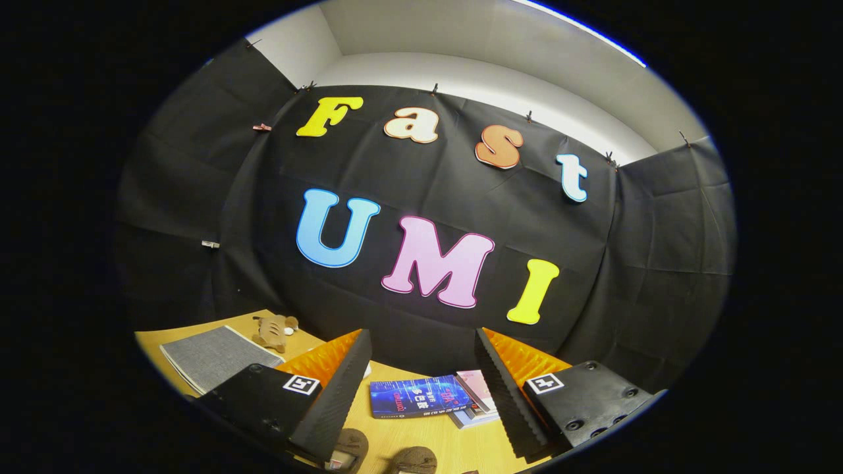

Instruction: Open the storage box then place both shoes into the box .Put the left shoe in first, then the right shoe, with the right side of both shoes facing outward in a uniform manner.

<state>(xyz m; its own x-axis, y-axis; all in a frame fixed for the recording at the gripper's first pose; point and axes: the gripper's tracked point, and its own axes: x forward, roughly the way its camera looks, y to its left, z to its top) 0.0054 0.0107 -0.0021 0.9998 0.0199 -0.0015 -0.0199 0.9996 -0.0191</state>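
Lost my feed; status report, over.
Gripper open, holding nothing. Two shoes low between the fingers, not yet picked. Books lie just ahead on the table.

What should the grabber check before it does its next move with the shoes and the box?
1. Fingers open: ok. The gripper holds nothing, its fingers wide apart.
2. Shoes found: ok. Two brown shoes lie close below, between the fingers, only partly in view.
3. Which shoe is the left: cannot tell, too little of them shows.
4. Storage box found and open: cannot tell.
5. Clutter nearby: not ok. A stack of books lies just beyond the shoes on the wooden table.
6. Other things kept apart: ok. The grey mat and plush toy sit off to the side.
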